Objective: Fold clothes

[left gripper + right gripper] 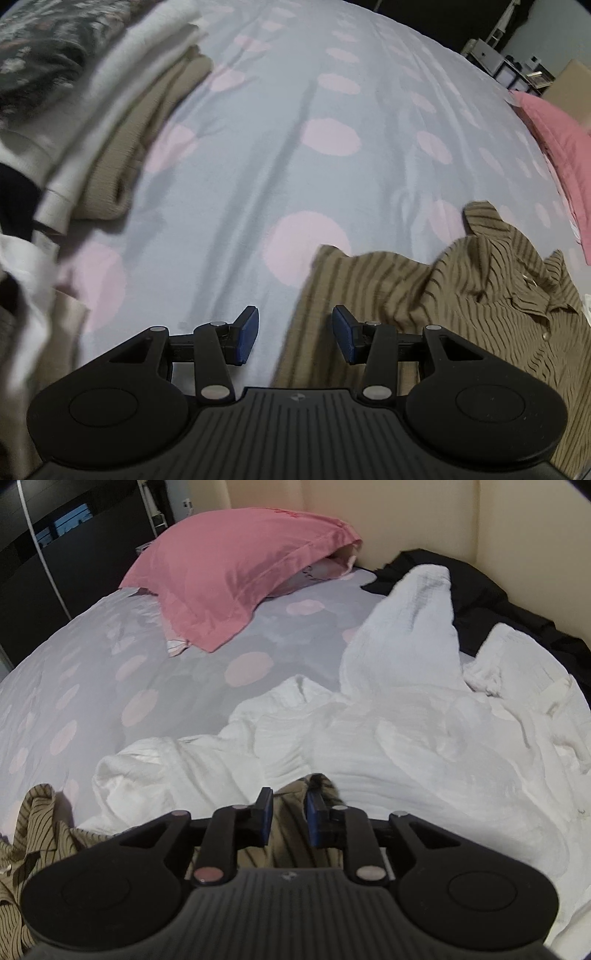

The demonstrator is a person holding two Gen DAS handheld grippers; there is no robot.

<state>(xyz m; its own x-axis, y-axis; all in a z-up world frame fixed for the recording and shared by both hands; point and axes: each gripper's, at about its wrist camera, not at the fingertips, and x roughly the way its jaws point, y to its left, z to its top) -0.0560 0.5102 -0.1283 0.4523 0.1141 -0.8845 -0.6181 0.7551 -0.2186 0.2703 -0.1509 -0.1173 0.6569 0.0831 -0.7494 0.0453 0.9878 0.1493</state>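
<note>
An olive striped shirt (461,295) lies crumpled on the dotted bedsheet (295,147), collar to the right. My left gripper (295,334) is open and empty, hovering over the shirt's left edge. In the right wrist view my right gripper (289,818) has its jaws close together on a fold of the striped shirt (291,797); more of that shirt shows at the lower left. Its fingertips lie against a crumpled white garment (406,738).
Folded clothes (110,110) are stacked at the left of the bed. A pink pillow (236,572) lies at the head of the bed, a black garment (480,602) by the cream wall. Furniture stands beyond the bed's far edge.
</note>
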